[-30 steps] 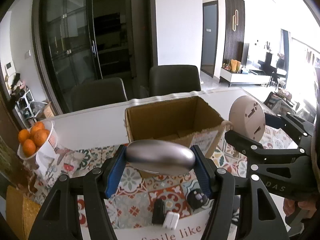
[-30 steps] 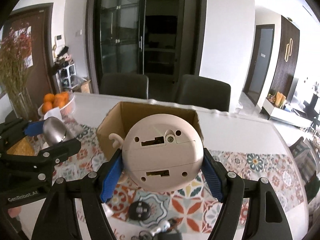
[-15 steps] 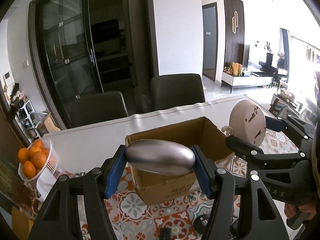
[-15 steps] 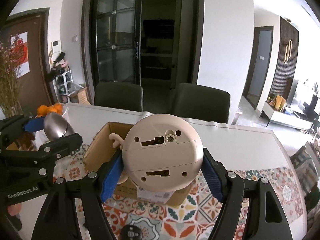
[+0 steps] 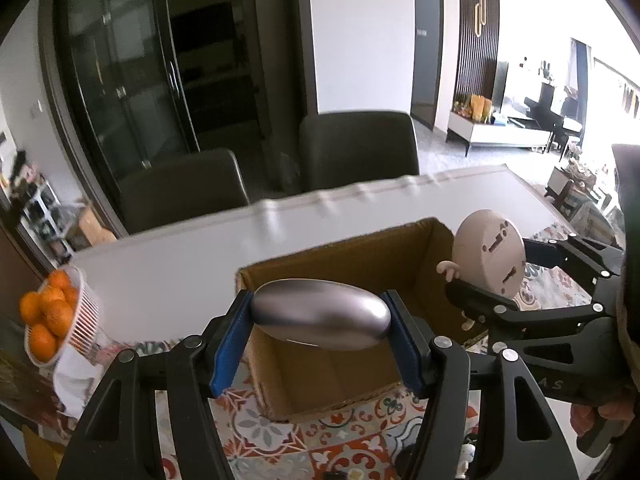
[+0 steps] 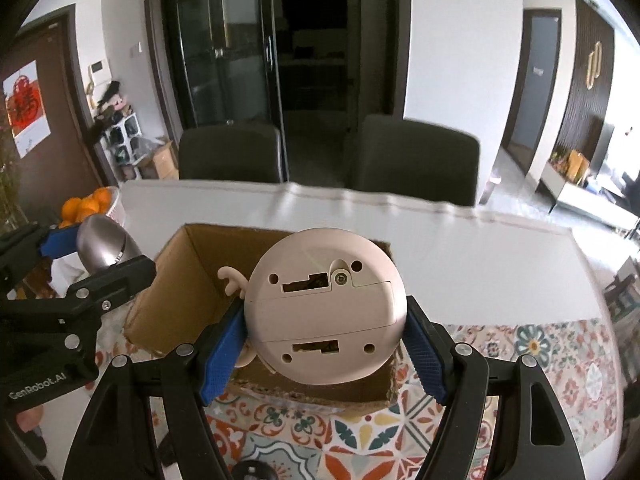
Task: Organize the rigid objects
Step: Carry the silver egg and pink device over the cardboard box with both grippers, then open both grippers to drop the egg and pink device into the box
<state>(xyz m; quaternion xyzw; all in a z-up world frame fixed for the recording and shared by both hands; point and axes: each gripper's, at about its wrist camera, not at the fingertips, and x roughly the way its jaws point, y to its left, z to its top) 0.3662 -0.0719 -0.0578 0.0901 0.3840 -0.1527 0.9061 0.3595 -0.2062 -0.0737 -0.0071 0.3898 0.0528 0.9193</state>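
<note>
- Cardboard box (image 5: 344, 364), brown, open-topped and seemingly bare inside, sits on the patterned tile-print mat (image 6: 520, 360) at the near side of the desk; both held things hang over or just before its opening.
- Left tongs (image 5: 320, 316) pinch a smooth silver-grey oval metal object (image 5: 320, 314) end to end between blue pads (image 5: 228, 344); in the left view it hovers at about 12 o'clock from the tongs, above the box's near-left part.
- Right tongs (image 6: 326, 316) pinch a round beige plastic toy (image 6: 326, 304) with small stubby limbs, underside toward the camera, at the box's right wall.
- Risk: the oval is slick and curved, held only at its tips, so it could squirt out sideways if the squeeze eases unevenly, and land on the mat instead of inside.
- Risk: the toy sits close to the box's right rim at about 3 o'clock in the left view; let go there, it may strike the wall, tip the light box or roll off.
- Risk: both tongs crowd one opening, so they may knock together if lowered at once.
- Small dark items (image 6: 248, 472) lie on the mat at 6 o'clock, too cropped to identify.
- White desk (image 6: 460, 256) is glossy beyond the mat; a white basket of oranges (image 5: 52, 320) stands at 9 o'clock.
- Two dark chairs (image 6: 412, 160) face the far edge, with black glass doors (image 6: 224, 48) behind and a bright living area at 2 o'clock.
</note>
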